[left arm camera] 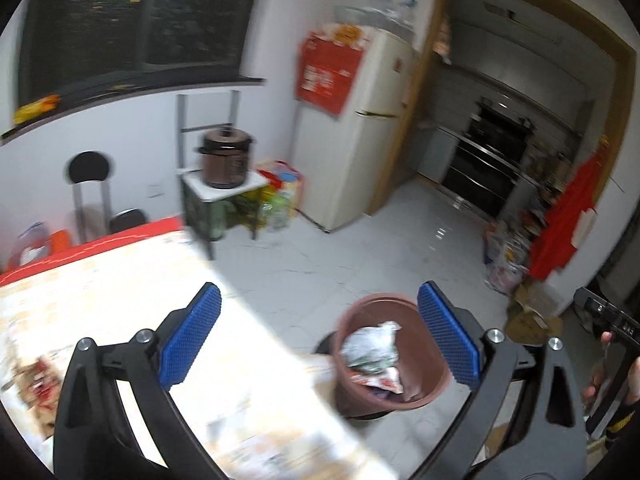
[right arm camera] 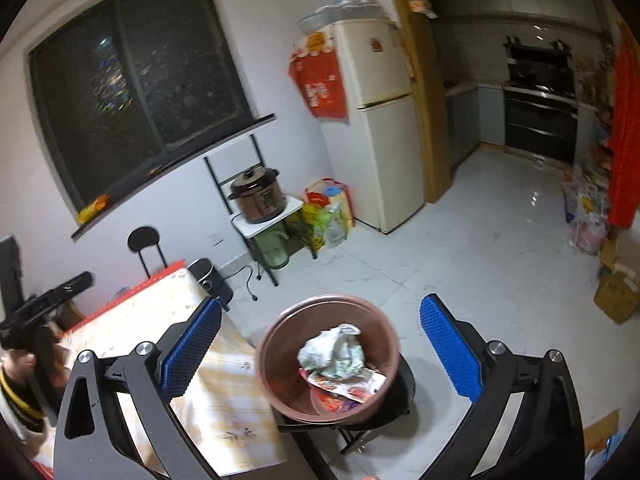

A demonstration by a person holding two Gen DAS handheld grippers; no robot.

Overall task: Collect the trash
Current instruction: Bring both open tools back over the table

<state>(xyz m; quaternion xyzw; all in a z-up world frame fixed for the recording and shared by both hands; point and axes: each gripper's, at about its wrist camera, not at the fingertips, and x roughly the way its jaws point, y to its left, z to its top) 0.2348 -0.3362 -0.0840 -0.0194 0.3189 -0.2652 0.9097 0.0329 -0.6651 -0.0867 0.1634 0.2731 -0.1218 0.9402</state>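
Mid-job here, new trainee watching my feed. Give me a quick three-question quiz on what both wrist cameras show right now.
1. True or false: the left gripper is clamped on a wrapper.
2. What does the brown bin hold? A) nothing B) crumpled bag and wrappers C) water
3. Fill in: the bin stands on a black ____ beside the table.

Key: 1 false, both it and the right gripper are open and empty; 2 B; 3 stool.

I see bright indoor light, glare on the floor (right arm camera: 500, 248), motion blur in the left view, fisheye-bent edges.
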